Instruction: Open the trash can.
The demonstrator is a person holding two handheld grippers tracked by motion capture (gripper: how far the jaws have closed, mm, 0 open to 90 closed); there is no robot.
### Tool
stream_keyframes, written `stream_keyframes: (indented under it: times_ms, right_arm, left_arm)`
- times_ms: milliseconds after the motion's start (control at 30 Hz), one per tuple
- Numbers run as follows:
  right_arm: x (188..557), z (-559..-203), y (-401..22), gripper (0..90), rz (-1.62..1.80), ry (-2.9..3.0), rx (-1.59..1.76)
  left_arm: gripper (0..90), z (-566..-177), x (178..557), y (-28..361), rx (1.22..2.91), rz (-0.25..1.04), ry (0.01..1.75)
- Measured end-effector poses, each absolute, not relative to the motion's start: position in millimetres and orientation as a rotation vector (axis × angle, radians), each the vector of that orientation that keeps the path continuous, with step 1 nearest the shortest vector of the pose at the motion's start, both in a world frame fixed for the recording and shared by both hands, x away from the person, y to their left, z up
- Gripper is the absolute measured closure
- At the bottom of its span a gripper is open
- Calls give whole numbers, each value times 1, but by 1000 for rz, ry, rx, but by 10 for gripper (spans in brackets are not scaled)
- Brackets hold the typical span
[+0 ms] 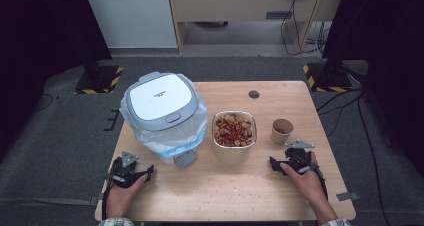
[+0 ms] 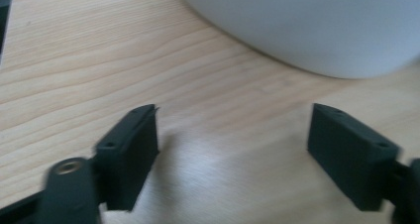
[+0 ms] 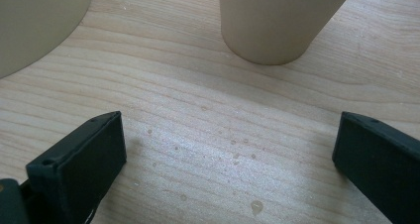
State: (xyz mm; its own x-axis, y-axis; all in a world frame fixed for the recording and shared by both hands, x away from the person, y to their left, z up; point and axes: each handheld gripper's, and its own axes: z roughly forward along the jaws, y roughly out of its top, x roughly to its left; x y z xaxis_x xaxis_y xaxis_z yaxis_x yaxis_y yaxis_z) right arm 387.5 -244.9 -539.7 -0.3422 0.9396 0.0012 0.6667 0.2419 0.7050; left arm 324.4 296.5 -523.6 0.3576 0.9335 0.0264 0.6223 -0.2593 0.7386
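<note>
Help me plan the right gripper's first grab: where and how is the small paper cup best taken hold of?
Probably grip the paper cup around its side wall, above mid-height, coming in level from the person's side. It stands upright and tapers toward its base, so the wider upper wall should slip less. The right gripper already faces it with jaws open, nothing between them, and bare table lies in front.

From my station I log a wooden table (image 1: 225, 186) standing on grey carpet (image 1: 60, 136). Fine crumbs (image 1: 210, 202) are scattered along its near edge. A dark round grommet (image 1: 254, 94) sits near its far edge. Beyond the table I note a pale wooden cabinet (image 1: 240, 3), a white panel (image 1: 130, 16), black cables (image 1: 350, 106) trailing over the floor, and two black-and-yellow striped stand bases (image 1: 97, 81).
</note>
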Motion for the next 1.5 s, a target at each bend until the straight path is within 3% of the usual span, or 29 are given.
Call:
stream_keyframes:
  times_ms: [533, 667, 867, 1133, 1167, 1267, 1500]
  right_arm:
    - [386, -540, -244, 6, 872, 2116, 1448]
    - [386, -540, -244, 6, 873, 2118, 1448]
    - [386, -539, -244, 6, 874, 2124, 1446]
    - [386, -539, -243, 6, 876, 2125, 1441]
    - [385, -539, -243, 6, 876, 2125, 1443]
    - [385, -539, -243, 6, 876, 2125, 1443]
    - [386, -539, -243, 6, 877, 2127, 1439]
  left_arm:
    - [675, -487, 287, 253, 1938, 600, 1135]
    - [781, -490, 290, 232, 1952, 561, 1083]
    - [870, -495, 305, 205, 2033, 592, 1010]
    - [896, -503, 323, 185, 2044, 598, 997]
    - [896, -502, 330, 188, 2101, 654, 907]
    - [896, -509, 331, 181, 2051, 601, 1000]
    - [889, -512, 331, 178, 2099, 711, 968]
